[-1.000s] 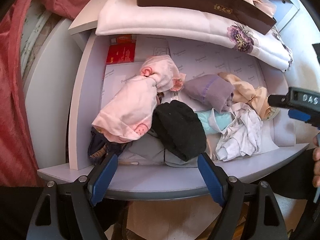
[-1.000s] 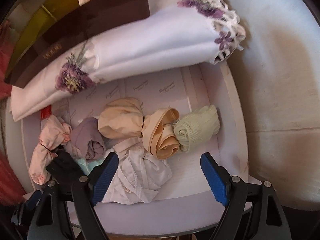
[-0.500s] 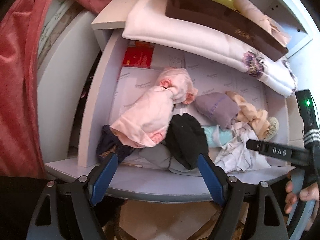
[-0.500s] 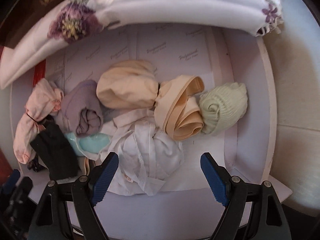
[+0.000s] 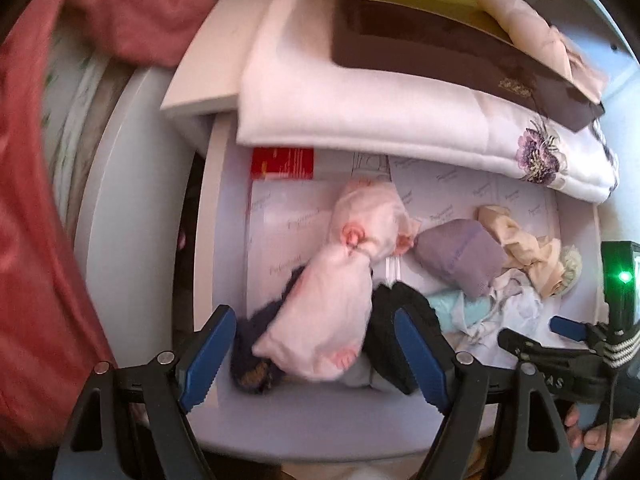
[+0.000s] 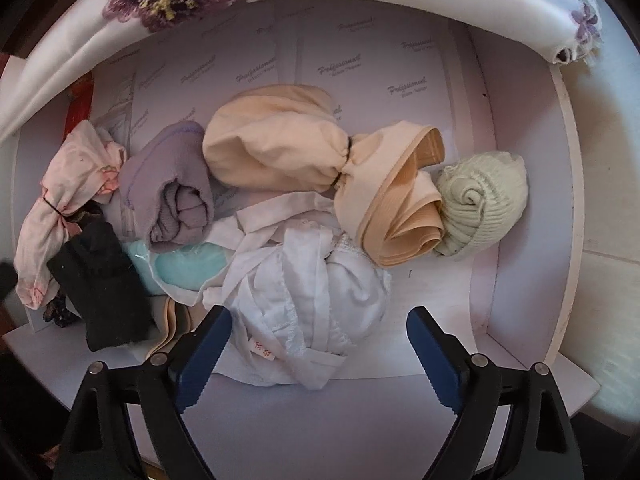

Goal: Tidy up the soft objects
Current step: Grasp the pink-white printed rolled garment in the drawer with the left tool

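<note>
An open white drawer holds rolled soft garments. In the right wrist view lie a white crumpled garment, a peach bundle tied to a ribbed peach roll, a pale green knitted roll, a lilac roll, a black roll and a pink tied bundle. My right gripper hangs over the white garment, jaws opening, pads not pressing it. My left gripper stands open above the pink bundle and black roll, holding nothing.
A folded white quilt with purple flowers lies on the shelf above the drawer, a brown box on it. A red cloth hangs at the left. A red card lies in the drawer's back corner. A hand holds the right gripper.
The right gripper has come down closer to the white garment and its jaws stand a little wider. The left gripper has shifted left across the drawer, over the pink bundle.
</note>
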{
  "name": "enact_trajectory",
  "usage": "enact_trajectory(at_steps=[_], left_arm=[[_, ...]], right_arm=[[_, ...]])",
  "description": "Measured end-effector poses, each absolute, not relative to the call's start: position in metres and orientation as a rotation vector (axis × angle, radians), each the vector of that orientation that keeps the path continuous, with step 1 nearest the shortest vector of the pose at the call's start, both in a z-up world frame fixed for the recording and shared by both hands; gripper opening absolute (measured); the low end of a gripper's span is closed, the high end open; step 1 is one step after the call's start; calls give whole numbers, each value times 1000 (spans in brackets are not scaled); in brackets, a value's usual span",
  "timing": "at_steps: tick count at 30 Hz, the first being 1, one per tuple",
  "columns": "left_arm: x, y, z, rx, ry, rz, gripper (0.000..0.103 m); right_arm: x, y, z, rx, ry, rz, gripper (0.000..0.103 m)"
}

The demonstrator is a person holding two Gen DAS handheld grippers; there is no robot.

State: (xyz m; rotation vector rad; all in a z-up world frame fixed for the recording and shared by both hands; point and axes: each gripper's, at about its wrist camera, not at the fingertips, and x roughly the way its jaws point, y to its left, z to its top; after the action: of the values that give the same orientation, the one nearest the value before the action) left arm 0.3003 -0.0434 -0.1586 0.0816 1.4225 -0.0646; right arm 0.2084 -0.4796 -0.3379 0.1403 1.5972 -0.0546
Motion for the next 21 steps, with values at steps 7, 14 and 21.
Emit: enact_trajectory(at_steps=[7, 14, 21], left_arm=[[325, -57, -177, 150, 1439, -134, 69], [339, -65, -206, 136, 1484, -166, 67], [338, -63, -229, 159, 1514, -171, 40]], right_arm=[[207, -471, -345, 126, 1605, -43, 93], [206, -476, -355, 122, 1607, -44, 96], [208, -474, -356, 99, 1600, -37, 95]])
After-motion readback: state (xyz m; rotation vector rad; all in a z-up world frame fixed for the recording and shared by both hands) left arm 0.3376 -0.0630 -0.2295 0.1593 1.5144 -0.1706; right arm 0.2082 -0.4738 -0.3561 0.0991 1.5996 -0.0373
